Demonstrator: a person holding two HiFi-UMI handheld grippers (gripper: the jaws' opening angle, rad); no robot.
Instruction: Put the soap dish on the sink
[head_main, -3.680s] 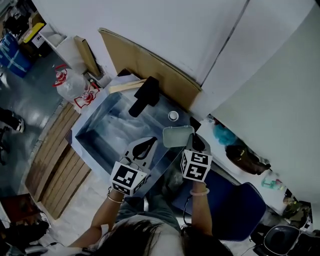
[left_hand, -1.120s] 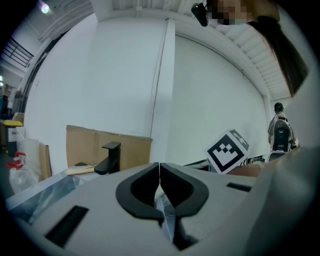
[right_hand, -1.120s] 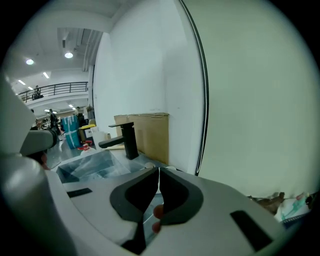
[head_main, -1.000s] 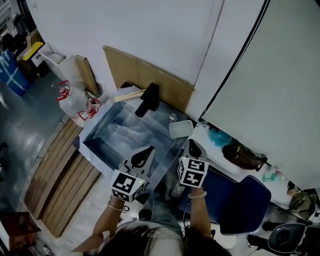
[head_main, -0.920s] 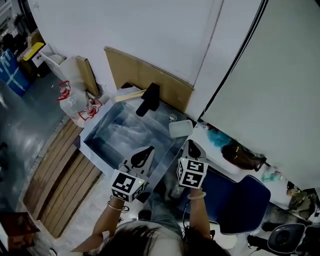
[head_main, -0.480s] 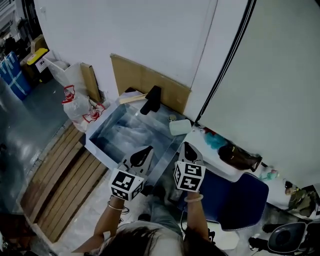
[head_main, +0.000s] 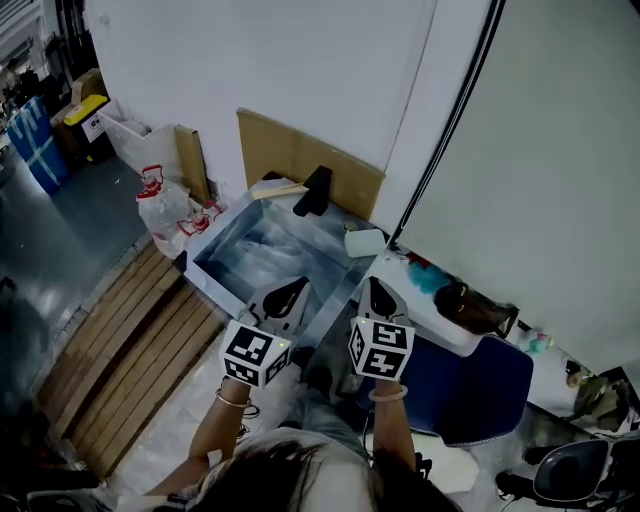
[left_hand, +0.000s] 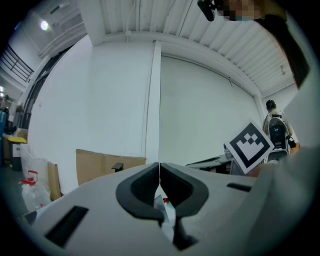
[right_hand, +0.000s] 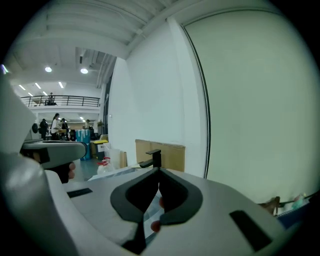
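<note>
The pale green soap dish (head_main: 365, 242) lies on the far right corner of the steel sink (head_main: 262, 252), close to the black faucet (head_main: 313, 190). Both grippers hang over the sink's near edge, well short of the dish. My left gripper (head_main: 288, 294) is shut, with nothing between its fingers; its jaws meet in the left gripper view (left_hand: 159, 171). My right gripper (head_main: 377, 293) is shut and empty as well, and its tips touch in the right gripper view (right_hand: 159, 173), where the faucet (right_hand: 152, 158) stands beyond them.
A cardboard panel (head_main: 305, 160) leans on the white wall behind the sink. A plastic bag (head_main: 165, 205) and wooden slats (head_main: 130, 335) lie to the left. A blue chair (head_main: 470, 385) and a white counter with a dark bag (head_main: 477, 310) are to the right.
Earlier the right gripper was right at the soap dish on the sink's rim. Both grippers have since drawn back toward the person; the dish stays on the rim.
</note>
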